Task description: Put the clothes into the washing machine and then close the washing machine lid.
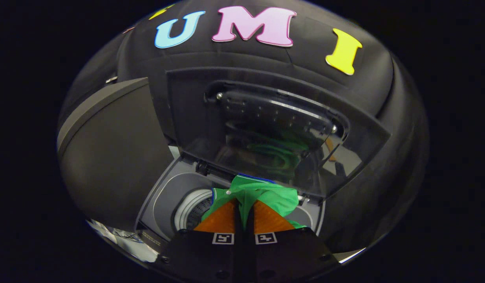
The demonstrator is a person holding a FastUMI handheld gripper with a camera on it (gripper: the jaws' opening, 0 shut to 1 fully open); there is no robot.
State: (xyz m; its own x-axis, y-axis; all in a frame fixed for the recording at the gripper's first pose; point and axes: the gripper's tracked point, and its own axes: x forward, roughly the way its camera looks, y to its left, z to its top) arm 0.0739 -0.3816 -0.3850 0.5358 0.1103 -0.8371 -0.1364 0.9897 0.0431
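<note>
The gripper (244,208) hung over the open top of the washing machine (163,200), its two orange fingers (220,218) pointing forward and slightly down toward the tub. The jaws stood almost together, with only a thin dark slit between them, and they were clamped on a green garment (266,194). The cloth bunched up just ahead of the fingertips and spilled a little to the right of the right finger. A blue edge showed along the far side of the fabric, and a small pale button or snap sat near its left part.

Below and to the left of the fingers lay the round mouth of the drum (193,212), with a pale ring around it and dark perforated metal inside. The garment hung above that opening, held in the air and partly covering its right side.

The washing machine lid (266,125) stood raised on the far side, hinged just beyond the garment. Its dark transparent panel carried a faint green reflection of the cloth. To the left of the machine stood a large, dark grey curved surface (108,157), near the lid's left edge.
</note>
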